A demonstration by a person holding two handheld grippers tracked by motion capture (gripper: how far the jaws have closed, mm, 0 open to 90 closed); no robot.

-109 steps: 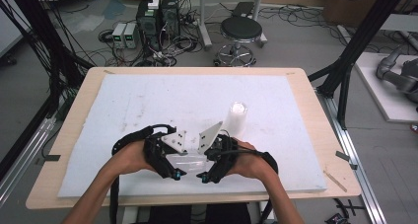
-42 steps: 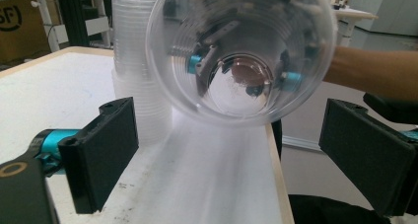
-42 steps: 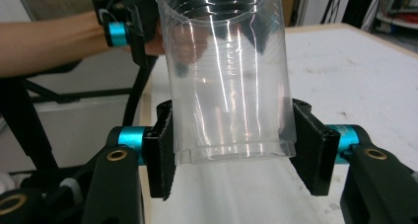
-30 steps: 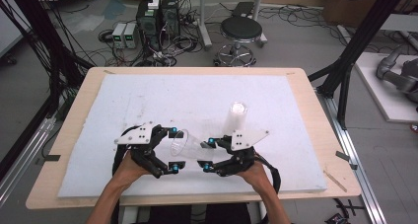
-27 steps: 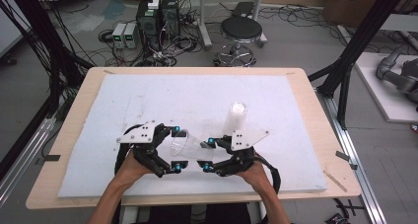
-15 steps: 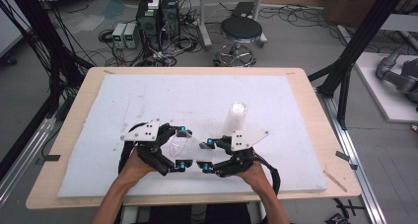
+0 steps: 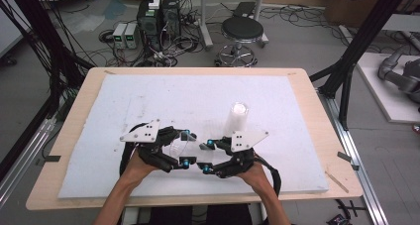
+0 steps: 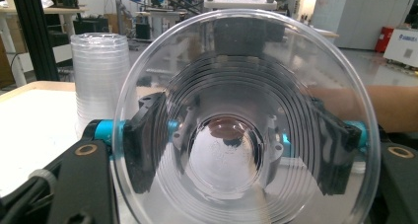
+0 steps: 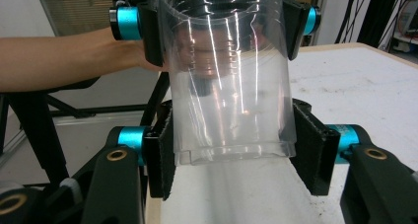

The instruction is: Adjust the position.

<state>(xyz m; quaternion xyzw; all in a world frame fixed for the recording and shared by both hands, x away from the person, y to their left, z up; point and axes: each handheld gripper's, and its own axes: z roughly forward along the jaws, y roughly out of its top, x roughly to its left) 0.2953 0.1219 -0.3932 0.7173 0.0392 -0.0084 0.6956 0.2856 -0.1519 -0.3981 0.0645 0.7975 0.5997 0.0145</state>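
Observation:
A clear plastic cup (image 7: pixel 195 149) lies on its side just above the white mat, held between both grippers near the table's front edge. My left gripper (image 7: pixel 184 148) has just been closing; its pads now press on the cup's sides near the mouth. In the left gripper view the cup (image 8: pixel 241 135) opens toward the camera between my left gripper (image 8: pixel 239 145) pads. My right gripper (image 7: pixel 207 156) is shut on the base end. In the right gripper view the cup (image 9: pixel 231 100) runs away from my right gripper (image 9: pixel 236 155) toward the other gripper's pads.
A stack of clear cups (image 7: pixel 237 118) stands upright on the white mat (image 7: pixel 148 96), just behind the right gripper; it also appears as the stack (image 8: pixel 101 81). Beyond the table's far edge are a stool (image 7: pixel 241 31) and computer boxes (image 7: pixel 158 17). Black frame posts flank the table.
The left gripper edged right toward the right gripper and its jaws closed from wide open onto the cup. The right gripper stayed still with the cup.

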